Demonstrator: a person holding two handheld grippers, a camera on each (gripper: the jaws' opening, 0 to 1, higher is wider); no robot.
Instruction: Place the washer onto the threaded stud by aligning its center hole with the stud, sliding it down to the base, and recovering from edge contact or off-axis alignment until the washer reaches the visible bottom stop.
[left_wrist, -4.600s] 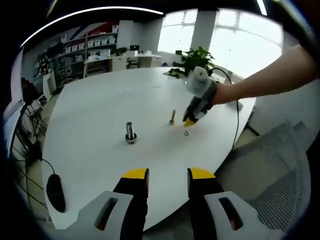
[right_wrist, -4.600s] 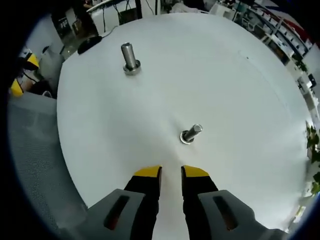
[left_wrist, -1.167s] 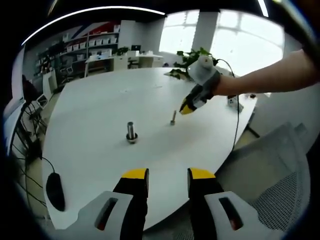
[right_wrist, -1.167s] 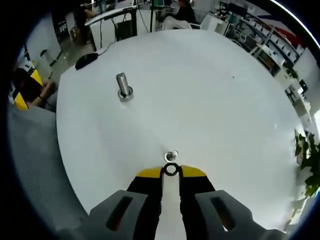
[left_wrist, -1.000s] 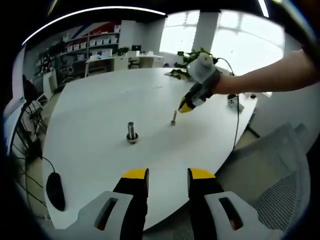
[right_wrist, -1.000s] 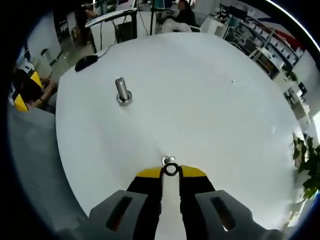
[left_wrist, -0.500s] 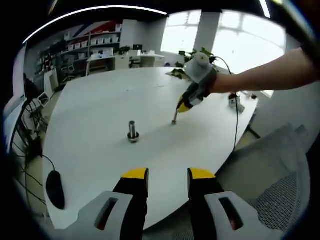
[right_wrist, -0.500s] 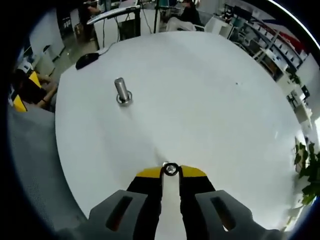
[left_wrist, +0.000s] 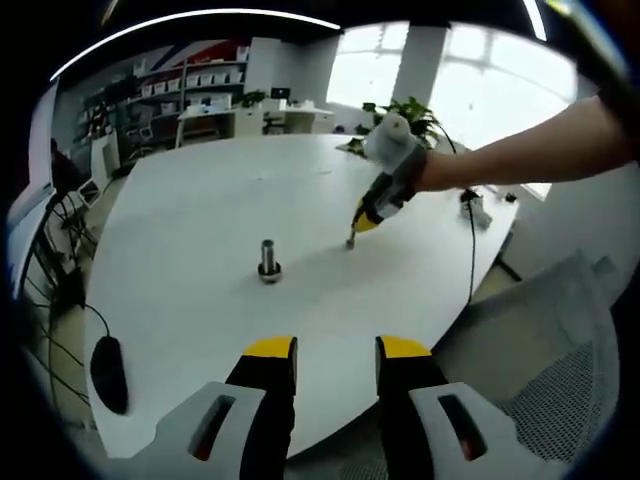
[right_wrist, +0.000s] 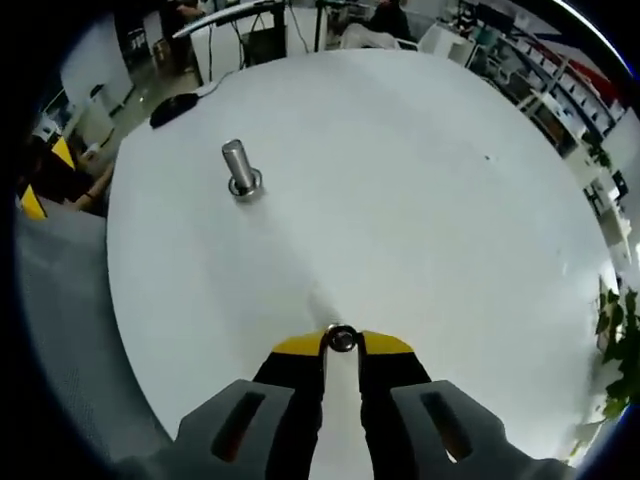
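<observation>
My right gripper (right_wrist: 342, 346) is shut on a small metal washer (right_wrist: 333, 337), held flat between its yellow tips. The top of the thin threaded stud (right_wrist: 343, 341) shows inside the washer's hole, so the washer sits around the stud's upper end. In the left gripper view the right gripper (left_wrist: 366, 222), held by a person's hand, points down onto that stud (left_wrist: 351, 241) on the white table (left_wrist: 200, 200). The stud's lower part stands bare below the yellow tips. My left gripper (left_wrist: 336, 349) hovers open near the table's front edge with nothing between its fingers.
A thicker bolt (left_wrist: 268, 261) stands upright on the table left of the stud, also seen as the bolt (right_wrist: 239, 168). A black mouse (left_wrist: 107, 372) lies at the table's left edge. A grey mesh chair (left_wrist: 540, 370) is at the right, a plant (left_wrist: 405, 115) behind.
The right gripper picked the washer off the table beside the stud, carried it over the stud and lowered it until the stud's top entered the hole. The left gripper stayed put.
</observation>
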